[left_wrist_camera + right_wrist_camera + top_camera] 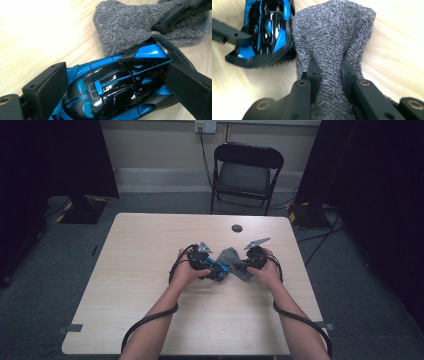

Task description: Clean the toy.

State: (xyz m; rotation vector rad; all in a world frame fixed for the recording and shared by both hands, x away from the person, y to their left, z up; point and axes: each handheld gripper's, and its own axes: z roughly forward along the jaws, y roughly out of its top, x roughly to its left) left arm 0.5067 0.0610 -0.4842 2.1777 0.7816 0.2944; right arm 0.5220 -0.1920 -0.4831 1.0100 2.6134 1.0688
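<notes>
At mid-table, left gripper (pixel 212 268) clamps toy car (pixel 115 85), right gripper (pixel 328 72) pinches grey cloth (pixel 334 32); wiping step, next rub cloth across car.

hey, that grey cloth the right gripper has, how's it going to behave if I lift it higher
The grey cloth probably droops: it is bunched between the right gripper jaws and sags onto the table. Its nubby weave likely grips the pads, so slipping seems unlikely. It may brush the toy car beside it.
</notes>
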